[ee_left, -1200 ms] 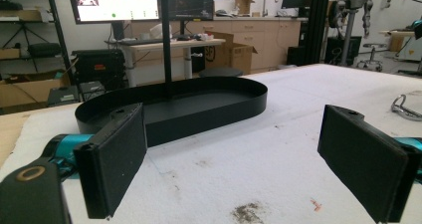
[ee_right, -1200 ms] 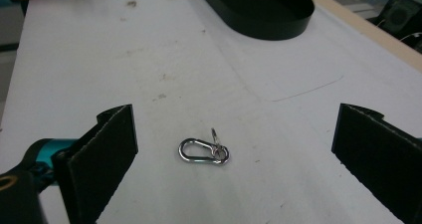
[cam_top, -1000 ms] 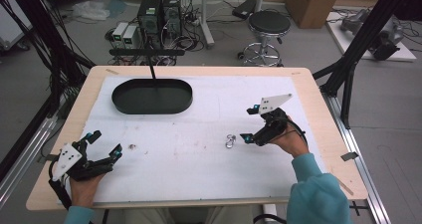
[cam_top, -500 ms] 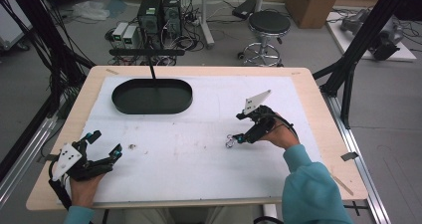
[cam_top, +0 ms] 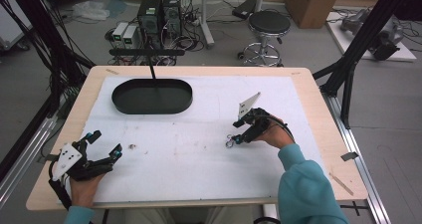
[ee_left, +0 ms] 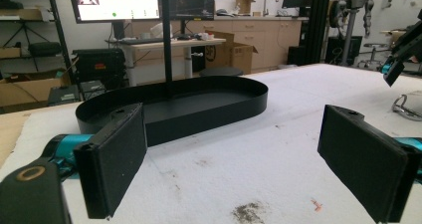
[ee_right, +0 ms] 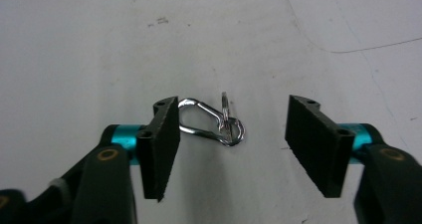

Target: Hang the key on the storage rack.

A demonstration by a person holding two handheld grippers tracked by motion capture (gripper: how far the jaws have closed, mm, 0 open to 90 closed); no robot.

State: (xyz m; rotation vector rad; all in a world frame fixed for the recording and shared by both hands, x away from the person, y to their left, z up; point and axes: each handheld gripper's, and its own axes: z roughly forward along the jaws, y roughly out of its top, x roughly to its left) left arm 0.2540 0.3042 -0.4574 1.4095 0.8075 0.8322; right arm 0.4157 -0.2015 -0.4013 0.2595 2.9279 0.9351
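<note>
Two claws, no readable writing: right claw [ee_right: 231, 134], angled down, has been closing around carabiner [ee_right: 211, 122], untouched; left claw [ee_left: 239, 159] apart, level over desk [cam_top: 199, 159].

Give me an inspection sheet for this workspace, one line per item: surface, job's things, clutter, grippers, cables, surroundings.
Surface: white padded mat on a wooden table, with small stains.
Job's things: silver metal carabiner clip with key ring lying flat on the mat; black oval metal tray at the far left.
Clutter: small dark debris speck near the left gripper.
Grippers: right gripper straddles the clip, its fingers have just been closing, one pad close beside the clip, the other apart from it; left gripper open, nothing between its fingers.
Cables: black cable trails from the right gripper.
Surroundings: black round stool, computer towers on the floor.
</note>
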